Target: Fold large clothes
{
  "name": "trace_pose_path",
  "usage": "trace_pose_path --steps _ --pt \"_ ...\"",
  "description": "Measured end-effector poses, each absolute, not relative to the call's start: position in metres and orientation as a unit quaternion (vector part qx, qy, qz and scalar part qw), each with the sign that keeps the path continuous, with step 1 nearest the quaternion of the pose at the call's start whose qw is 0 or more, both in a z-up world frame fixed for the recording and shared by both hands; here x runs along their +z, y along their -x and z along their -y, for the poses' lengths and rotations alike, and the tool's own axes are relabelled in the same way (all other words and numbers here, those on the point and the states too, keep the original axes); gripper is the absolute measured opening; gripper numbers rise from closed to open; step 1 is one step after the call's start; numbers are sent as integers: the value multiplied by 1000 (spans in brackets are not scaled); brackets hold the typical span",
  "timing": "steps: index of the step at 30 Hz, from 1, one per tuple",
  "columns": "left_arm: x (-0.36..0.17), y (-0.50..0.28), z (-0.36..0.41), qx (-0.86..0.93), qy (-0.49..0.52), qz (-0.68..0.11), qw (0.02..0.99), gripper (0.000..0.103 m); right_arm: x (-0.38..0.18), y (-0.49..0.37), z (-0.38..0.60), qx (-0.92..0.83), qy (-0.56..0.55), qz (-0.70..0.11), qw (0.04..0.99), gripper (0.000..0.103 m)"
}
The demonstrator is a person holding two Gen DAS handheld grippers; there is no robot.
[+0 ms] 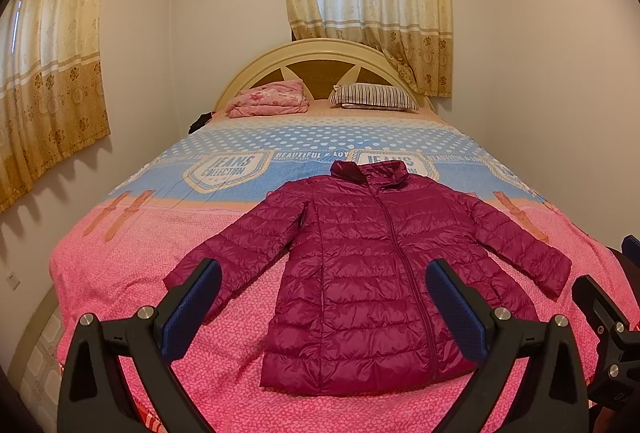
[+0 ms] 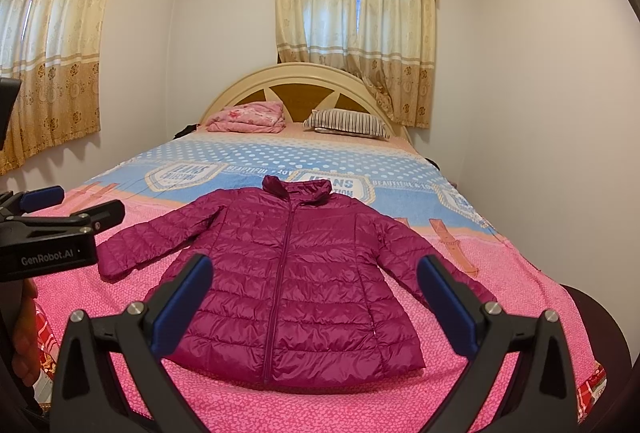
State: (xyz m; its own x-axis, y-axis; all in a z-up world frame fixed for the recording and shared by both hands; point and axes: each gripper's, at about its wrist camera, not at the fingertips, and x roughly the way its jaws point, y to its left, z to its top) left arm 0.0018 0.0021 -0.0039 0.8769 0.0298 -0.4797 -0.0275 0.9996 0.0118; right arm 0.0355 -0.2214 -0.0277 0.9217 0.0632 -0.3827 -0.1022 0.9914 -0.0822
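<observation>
From the left wrist camera, the left gripper (image 1: 324,287) hangs above the foot of the bed (image 1: 132,253) with its fingers spread wide and nothing between them. The jacket (image 1: 360,273) lies flat on the bedspread, zipped up, front side up, collar toward the headboard and both sleeves angled out to the sides. No fold looks made yet, so this seems to be the very start: the jacket is laid out and the tools are not yet on it. A first fold would likely call for going down to a sleeve cuff or a hem corner and pinching the puffy, slippery fabric firmly. The right gripper (image 1: 600,305) shows at the right edge.

From the right wrist camera, the right gripper (image 2: 316,281) is likewise wide open and empty, above the jacket's hem. Its near sleeve runs out under the right finger. The left gripper shows at the left edge, clear of the jacket. Far off by the headboard (image 2: 304,81) lie a pink blanket (image 2: 248,117) and a striped pillow (image 2: 346,123), well apart from the jacket; nothing sits in the way.
</observation>
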Motion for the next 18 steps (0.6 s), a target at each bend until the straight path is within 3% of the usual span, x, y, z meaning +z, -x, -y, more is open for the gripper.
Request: trace_pose_path --steps 18 --pt "-4 -2 -4 15 -1 -247 969 102 -33 -36 223 45 51 -195 978 103"
